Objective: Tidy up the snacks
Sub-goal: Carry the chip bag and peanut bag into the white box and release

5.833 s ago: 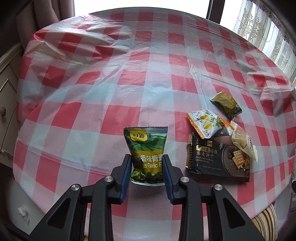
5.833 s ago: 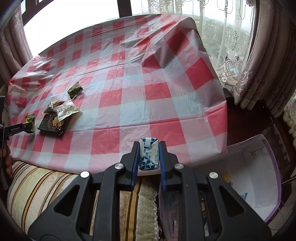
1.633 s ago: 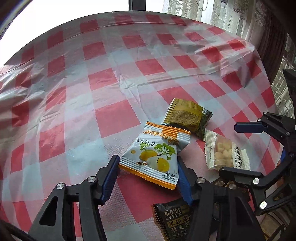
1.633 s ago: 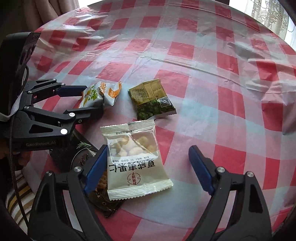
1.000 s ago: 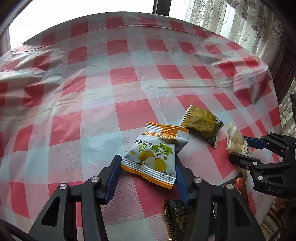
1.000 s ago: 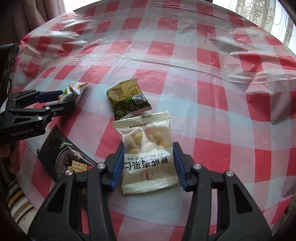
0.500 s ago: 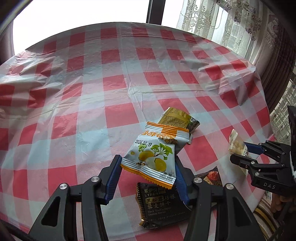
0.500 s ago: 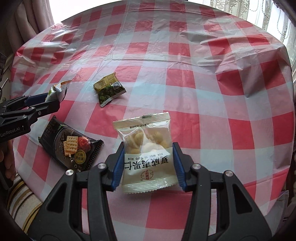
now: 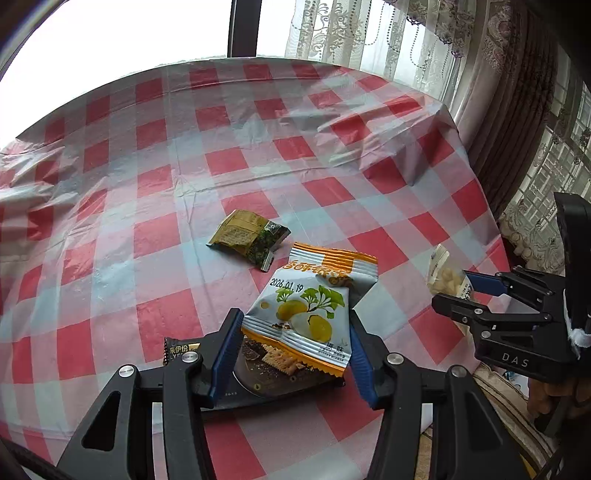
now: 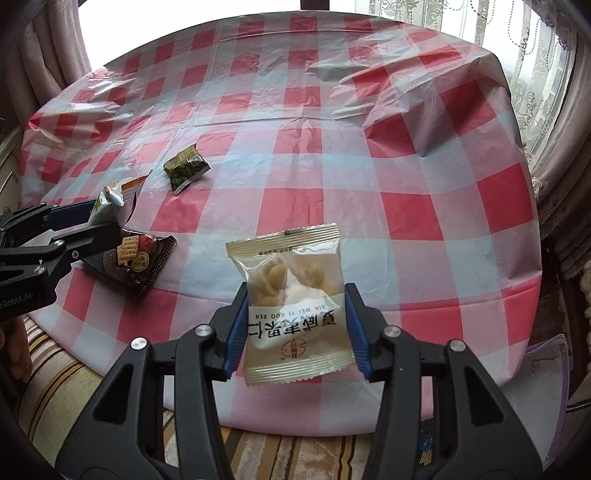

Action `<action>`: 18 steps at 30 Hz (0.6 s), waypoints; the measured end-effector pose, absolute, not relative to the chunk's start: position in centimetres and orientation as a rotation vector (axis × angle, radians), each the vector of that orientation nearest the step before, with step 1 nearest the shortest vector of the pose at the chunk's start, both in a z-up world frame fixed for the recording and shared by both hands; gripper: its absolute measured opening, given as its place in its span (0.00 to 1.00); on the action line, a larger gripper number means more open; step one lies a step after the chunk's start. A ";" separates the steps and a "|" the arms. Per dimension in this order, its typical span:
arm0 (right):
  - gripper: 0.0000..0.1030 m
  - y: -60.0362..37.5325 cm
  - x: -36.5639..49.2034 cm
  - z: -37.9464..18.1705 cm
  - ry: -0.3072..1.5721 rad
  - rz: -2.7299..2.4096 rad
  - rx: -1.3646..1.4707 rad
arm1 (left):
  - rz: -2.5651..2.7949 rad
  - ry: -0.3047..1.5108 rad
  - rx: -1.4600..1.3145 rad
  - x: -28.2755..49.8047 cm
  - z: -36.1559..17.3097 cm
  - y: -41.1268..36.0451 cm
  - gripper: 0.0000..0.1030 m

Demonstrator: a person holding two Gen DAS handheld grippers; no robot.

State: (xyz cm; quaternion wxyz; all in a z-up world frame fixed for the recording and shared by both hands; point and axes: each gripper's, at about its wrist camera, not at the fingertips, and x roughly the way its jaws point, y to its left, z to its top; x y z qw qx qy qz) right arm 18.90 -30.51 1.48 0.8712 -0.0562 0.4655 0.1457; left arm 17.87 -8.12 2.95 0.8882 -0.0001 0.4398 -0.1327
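My left gripper (image 9: 293, 341) is shut on a white and orange snack packet (image 9: 310, 306) with yellow fruit printed on it, held above the table. In the right wrist view that same packet (image 10: 110, 197) shows at the far left. My right gripper (image 10: 293, 321) is shut on a clear packet of pale nuts (image 10: 291, 295), lifted over the table's near edge; the left wrist view shows this nut packet (image 9: 445, 275) edge-on at the right. On the red and white checked tablecloth (image 9: 155, 177) lie a black cracker packet (image 10: 138, 260) and a small green and gold packet (image 10: 184, 168).
Lace curtains (image 9: 369, 33) and a bright window stand beyond the table. A striped cushion (image 10: 59, 380) lies below the near edge. A hand (image 9: 561, 395) holds the right gripper's handle. A pale purple-rimmed container (image 10: 550, 373) shows low at the right, off the table.
Both grippers have pulled back from the middle of the table and risen, each carrying its packet. The black cracker packet and the green packet stayed where they lay.
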 end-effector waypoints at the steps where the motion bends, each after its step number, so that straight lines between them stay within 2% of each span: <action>1: 0.50 -30.9 18.7 1.6 0.971 0.298 -0.114 | -0.286 0.915 0.006 17.6 3.1 -8.7 0.53; 18: 0.50 -41.0 14.9 1.5 0.976 0.141 -0.020 | -0.447 0.927 0.118 15.1 3.9 -18.4 0.53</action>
